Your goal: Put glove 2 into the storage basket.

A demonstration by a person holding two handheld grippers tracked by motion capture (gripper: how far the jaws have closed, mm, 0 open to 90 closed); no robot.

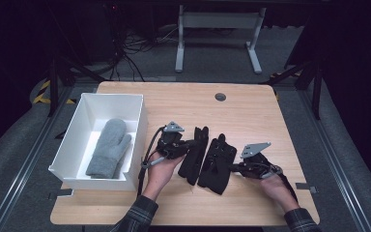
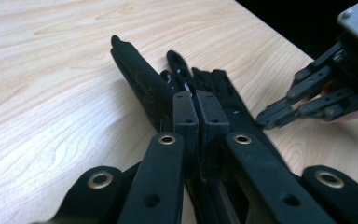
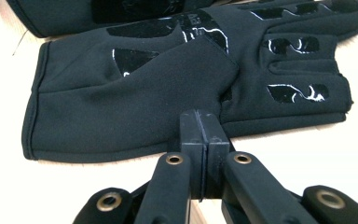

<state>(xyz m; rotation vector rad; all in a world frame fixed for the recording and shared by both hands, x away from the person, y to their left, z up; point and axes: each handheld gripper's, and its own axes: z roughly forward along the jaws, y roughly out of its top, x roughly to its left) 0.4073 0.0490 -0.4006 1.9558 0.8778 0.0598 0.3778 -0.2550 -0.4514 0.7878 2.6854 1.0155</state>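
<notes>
The left gripper (image 1: 192, 143) has its jaws pressed together, the tips resting at the edge of the left black glove (image 1: 193, 153); in the left gripper view the pads (image 2: 185, 116) meet with no gap, and it cannot be told whether fabric is pinched between them. The right gripper (image 1: 232, 167) likewise has its jaws closed flat against each other, the tips at the near edge of the right black glove (image 1: 217, 163); in the right gripper view the pads (image 3: 189, 135) touch that glove's (image 3: 168, 88) edge below the thumb, and a grip on the fabric cannot be confirmed. Both gloves lie flat, side by side and just touching, near the middle of the wooden table (image 1: 251, 111), fingers pointing away from the person. Each gripper is held in one hand, the left hand (image 1: 160, 174) and the right hand (image 1: 275, 186) entering from the near edge. To the left of the gloves stands a white box (image 1: 72, 140) containing a grey mitten (image 1: 108, 147). A round grommet (image 1: 220, 96) sits near the table's far edge.
</notes>
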